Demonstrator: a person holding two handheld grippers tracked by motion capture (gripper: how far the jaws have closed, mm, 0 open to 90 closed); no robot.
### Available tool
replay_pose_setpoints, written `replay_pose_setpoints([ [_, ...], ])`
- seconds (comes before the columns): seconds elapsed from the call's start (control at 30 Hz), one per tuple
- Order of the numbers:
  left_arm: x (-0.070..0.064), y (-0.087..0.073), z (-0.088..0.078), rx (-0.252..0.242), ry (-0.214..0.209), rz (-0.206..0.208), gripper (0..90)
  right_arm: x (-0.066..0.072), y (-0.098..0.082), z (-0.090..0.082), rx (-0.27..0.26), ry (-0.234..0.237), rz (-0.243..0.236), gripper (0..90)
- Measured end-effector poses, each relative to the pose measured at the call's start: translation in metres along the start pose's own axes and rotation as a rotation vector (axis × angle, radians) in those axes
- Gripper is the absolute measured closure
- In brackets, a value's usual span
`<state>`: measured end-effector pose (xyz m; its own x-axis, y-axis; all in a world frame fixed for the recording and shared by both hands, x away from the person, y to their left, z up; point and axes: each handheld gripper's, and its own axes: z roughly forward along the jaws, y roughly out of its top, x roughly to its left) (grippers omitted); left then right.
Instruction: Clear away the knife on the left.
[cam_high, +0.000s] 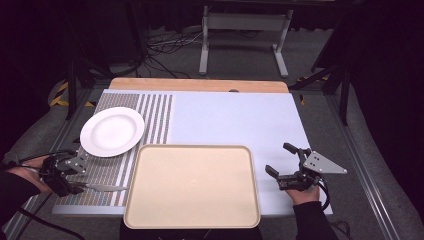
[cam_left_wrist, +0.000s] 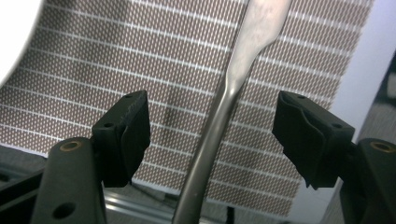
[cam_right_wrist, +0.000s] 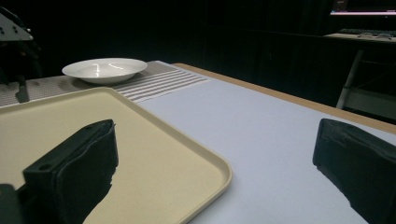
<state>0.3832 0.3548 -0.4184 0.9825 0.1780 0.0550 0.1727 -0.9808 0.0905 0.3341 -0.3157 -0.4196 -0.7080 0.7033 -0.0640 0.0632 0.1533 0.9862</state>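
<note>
A metal knife lies on the brown striped placemat at the table's front left, just left of the beige tray. My left gripper is low over the knife's handle end. In the left gripper view the knife handle runs up between the two black pads, with a gap on each side, so the left gripper is open around it. My right gripper rests open to the right of the tray, and nothing is between its fingers.
A white plate sits on the placemat behind the left gripper, also seen as the plate in the right gripper view. The tray's rim is close to the right gripper's left jaw. Pale blue table covering stretches behind the tray.
</note>
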Motion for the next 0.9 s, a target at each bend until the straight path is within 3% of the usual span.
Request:
replay_pose_setpoints([
  [0.13, 0.0022, 0.003, 0.0017, 0.021, -0.029, 0.043, 39.0, 0.0003, -0.0005, -0.001, 0.006, 0.001, 0.003, 0.8],
  [0.23, 0.0039, 0.0024, 0.0023, 0.015, -0.041, 0.042, 45.8, 0.0002, -0.0004, -0.0014, 0.003, 0.002, 0.001, 0.8],
  [0.43, 0.0057, 0.0013, 0.0044, 0.022, -0.068, 0.114, 53.1, 0.0004, -0.0006, -0.0009, 0.002, 0.011, 0.004, 0.8],
  [0.57, 0.0076, 0.0026, 0.006, 0.027, -0.083, 0.146, 63.3, 0.0008, -0.0005, -0.0006, 0.004, 0.016, 0.004, 0.8],
  [0.7, 0.0068, 0.0018, 0.0054, 0.031, -0.062, 0.152, 72.5, 0.0009, -0.0007, -0.0008, 0.005, 0.018, 0.005, 0.8],
  [0.77, 0.0068, 0.0027, 0.0056, 0.031, -0.054, 0.192, 75.6, 0.0008, -0.0007, -0.0003, 0.005, 0.022, 0.001, 0.8],
  [0.9, 0.0028, 0.0033, 0.0056, 0.041, -0.029, 0.229, 78.5, 0.001, -0.0006, -0.0004, 0.005, 0.026, 0.003, 0.9],
])
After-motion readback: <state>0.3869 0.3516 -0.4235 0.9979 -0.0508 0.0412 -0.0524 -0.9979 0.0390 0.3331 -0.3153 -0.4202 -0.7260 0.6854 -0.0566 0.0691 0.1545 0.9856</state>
